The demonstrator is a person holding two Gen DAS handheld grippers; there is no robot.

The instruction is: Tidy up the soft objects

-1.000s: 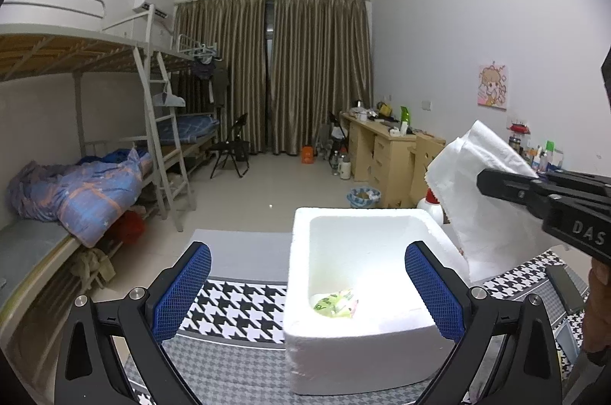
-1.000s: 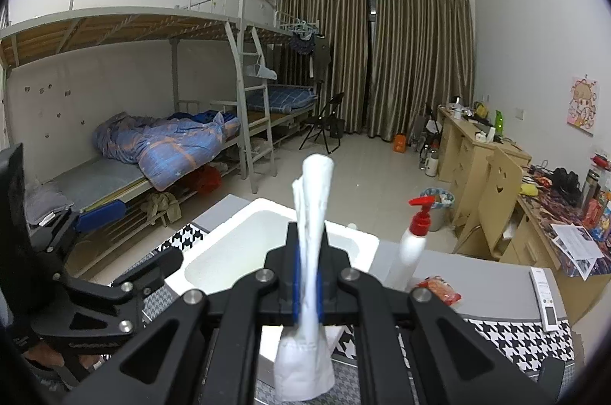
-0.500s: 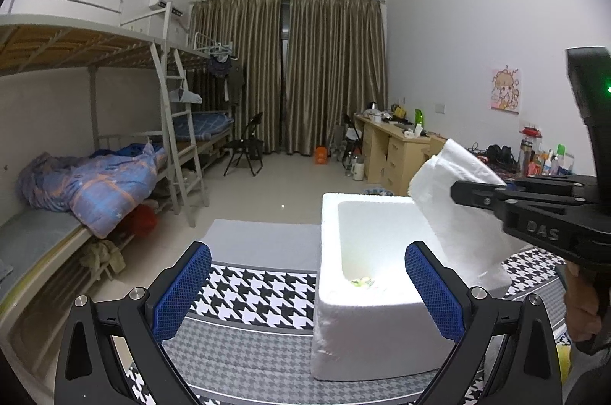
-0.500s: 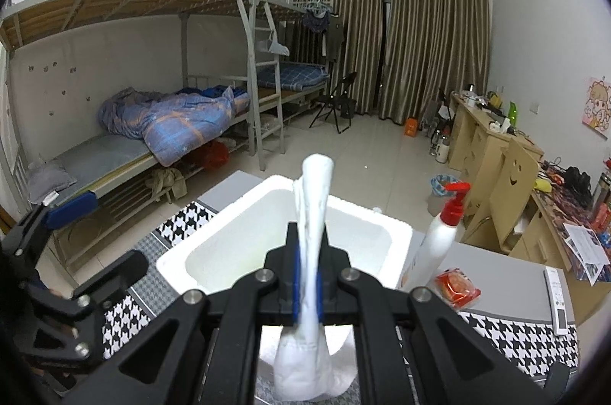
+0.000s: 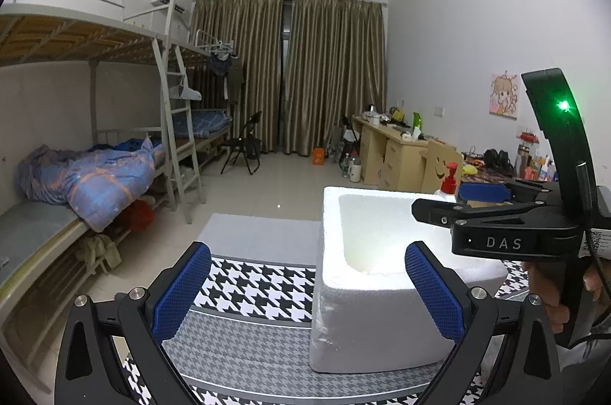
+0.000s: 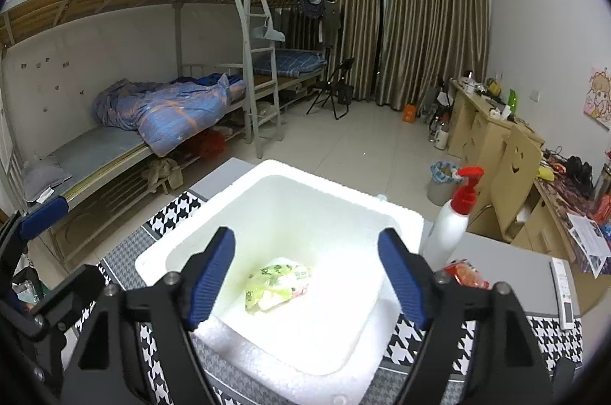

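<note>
A white foam box (image 6: pixel 267 168) stands on the houndstooth table cloth (image 5: pixel 248 282). Inside it lies a green and yellow soft packet (image 6: pixel 278 281) with a pale edge showing behind it. My right gripper (image 6: pixel 305 240) hangs over the box's near side; its jaws are opening and nothing is between them. In the left wrist view its black fingers (image 5: pixel 435 214) reach over the box (image 5: pixel 332 198) from the right, held by a hand. My left gripper (image 5: pixel 305 252) stands open and empty just left of the box's near corner.
A white pump bottle with a red top (image 6: pixel 452 221) stands right beside the box, with a red packet (image 6: pixel 466 271) and a remote (image 6: pixel 561 282) further right. Bunk beds line the left wall. A cluttered wooden desk (image 5: pixel 385 145) runs along the right wall.
The right gripper was shut on a tall white soft packet; its jaws have since spread and the packet is gone from between them. In the left view the box has shifted rightward.
</note>
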